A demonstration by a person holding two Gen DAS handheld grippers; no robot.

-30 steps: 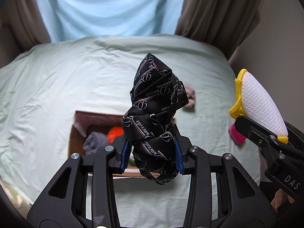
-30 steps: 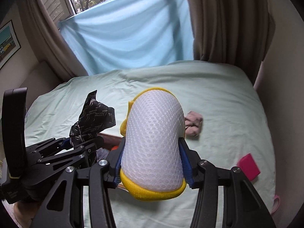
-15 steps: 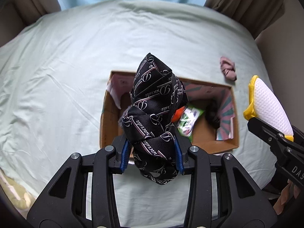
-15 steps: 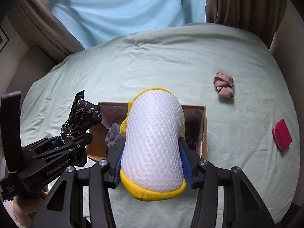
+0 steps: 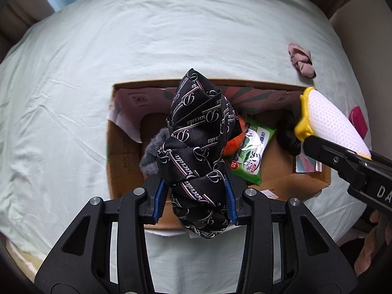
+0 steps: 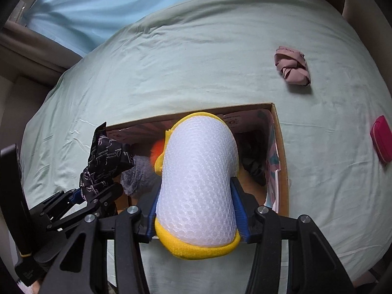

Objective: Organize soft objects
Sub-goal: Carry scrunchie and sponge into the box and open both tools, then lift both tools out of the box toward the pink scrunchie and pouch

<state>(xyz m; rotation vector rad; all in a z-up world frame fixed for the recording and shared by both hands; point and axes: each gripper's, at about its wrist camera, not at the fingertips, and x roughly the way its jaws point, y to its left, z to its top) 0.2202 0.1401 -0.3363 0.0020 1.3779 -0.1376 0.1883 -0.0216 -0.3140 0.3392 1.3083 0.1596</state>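
The black patterned cloth (image 5: 198, 147) is pinched between the left tongs (image 5: 193, 197), bunched upright above the open cardboard box (image 5: 122, 156) on the bed (image 5: 73, 73). The right tongs (image 6: 196, 216) are clamped on a white mesh pouch with yellow trim (image 6: 198, 183), also over the box.

Only the left wrist view shows a green wipes packet (image 5: 252, 154) in the box, at 3 o'clock of the cloth. A grey fuzzy item (image 5: 152, 154) lies at its 9 o'clock, an orange item (image 5: 234, 143) between cloth and packet, and a dark bundle (image 5: 289, 134) further toward 3 o'clock.

On the sheet, a pink knotted cloth (image 6: 292, 69) sits at 1 o'clock of the box and a magenta pouch (image 6: 382, 142) at 3 o'clock. The right wrist view shows both fully; in the left the magenta pouch is half hidden.
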